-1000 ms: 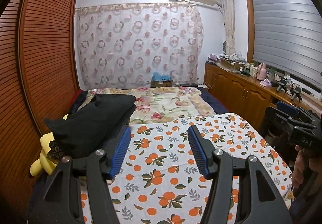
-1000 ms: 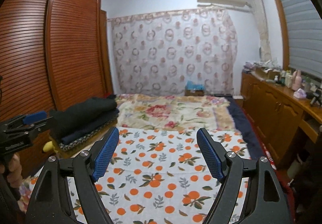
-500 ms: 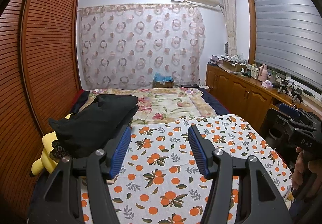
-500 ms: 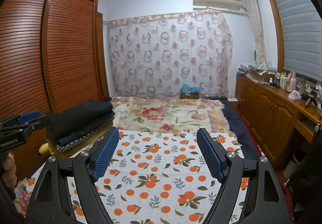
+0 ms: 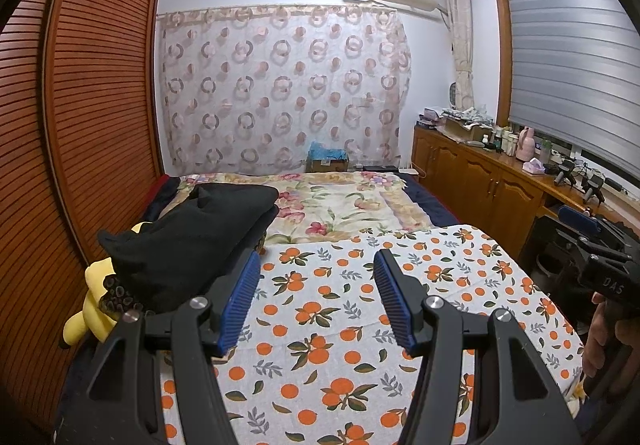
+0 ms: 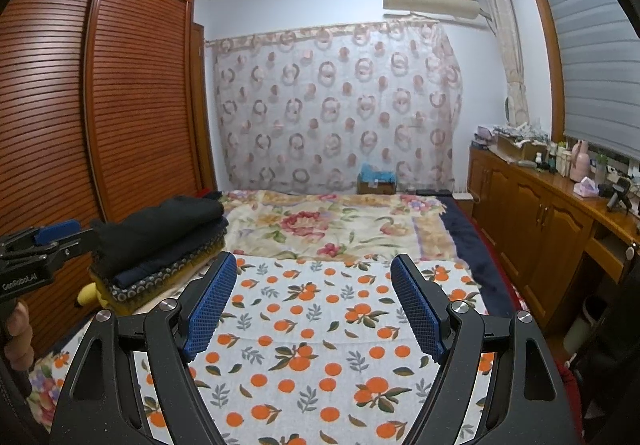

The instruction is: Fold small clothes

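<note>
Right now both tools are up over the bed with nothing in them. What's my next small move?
Probably swing the left tool toward the stack of folded clothes on its left; no loose garment shows on the orange-print sheet. The right tool also hangs open.

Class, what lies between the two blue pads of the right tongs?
Only the orange-print cloth; the right tongs are open and empty, per the right wrist view.
</note>
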The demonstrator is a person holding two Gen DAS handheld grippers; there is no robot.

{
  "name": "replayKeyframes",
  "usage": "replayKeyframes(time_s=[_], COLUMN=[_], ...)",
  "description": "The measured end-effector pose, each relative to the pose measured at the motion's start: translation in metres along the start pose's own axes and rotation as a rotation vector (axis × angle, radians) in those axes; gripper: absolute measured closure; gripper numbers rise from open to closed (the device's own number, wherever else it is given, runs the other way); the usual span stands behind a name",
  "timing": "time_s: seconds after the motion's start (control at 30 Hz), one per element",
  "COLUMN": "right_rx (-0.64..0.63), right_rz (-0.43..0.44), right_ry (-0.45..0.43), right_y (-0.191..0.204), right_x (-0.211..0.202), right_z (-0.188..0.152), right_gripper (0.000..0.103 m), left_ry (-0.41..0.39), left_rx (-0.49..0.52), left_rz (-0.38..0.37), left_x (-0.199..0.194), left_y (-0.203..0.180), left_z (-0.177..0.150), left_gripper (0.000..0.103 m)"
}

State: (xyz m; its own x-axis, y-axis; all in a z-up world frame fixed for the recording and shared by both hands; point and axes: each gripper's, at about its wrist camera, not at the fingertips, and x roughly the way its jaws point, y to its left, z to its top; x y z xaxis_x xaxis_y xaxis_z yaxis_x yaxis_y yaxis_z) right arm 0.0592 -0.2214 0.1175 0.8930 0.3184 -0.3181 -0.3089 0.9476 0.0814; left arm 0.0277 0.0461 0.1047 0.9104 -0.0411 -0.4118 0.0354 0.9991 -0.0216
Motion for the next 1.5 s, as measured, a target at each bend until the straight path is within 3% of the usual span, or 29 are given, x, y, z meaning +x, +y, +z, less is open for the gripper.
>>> replayKeyframes(time_s=[1.5], right_rx=[-0.001], right_rz=[0.0], right_ry=[0.0], right_y=[-0.0008], right_x=[0.0], right_z=[0.0018], right_gripper=[0.022], left_ry=[0.002], left_rx=[-0.001], left_rz=[0.003], left_x=[0.0013], left_y=[0.0046], left_z=[-0.0022], left_gripper=[0.044])
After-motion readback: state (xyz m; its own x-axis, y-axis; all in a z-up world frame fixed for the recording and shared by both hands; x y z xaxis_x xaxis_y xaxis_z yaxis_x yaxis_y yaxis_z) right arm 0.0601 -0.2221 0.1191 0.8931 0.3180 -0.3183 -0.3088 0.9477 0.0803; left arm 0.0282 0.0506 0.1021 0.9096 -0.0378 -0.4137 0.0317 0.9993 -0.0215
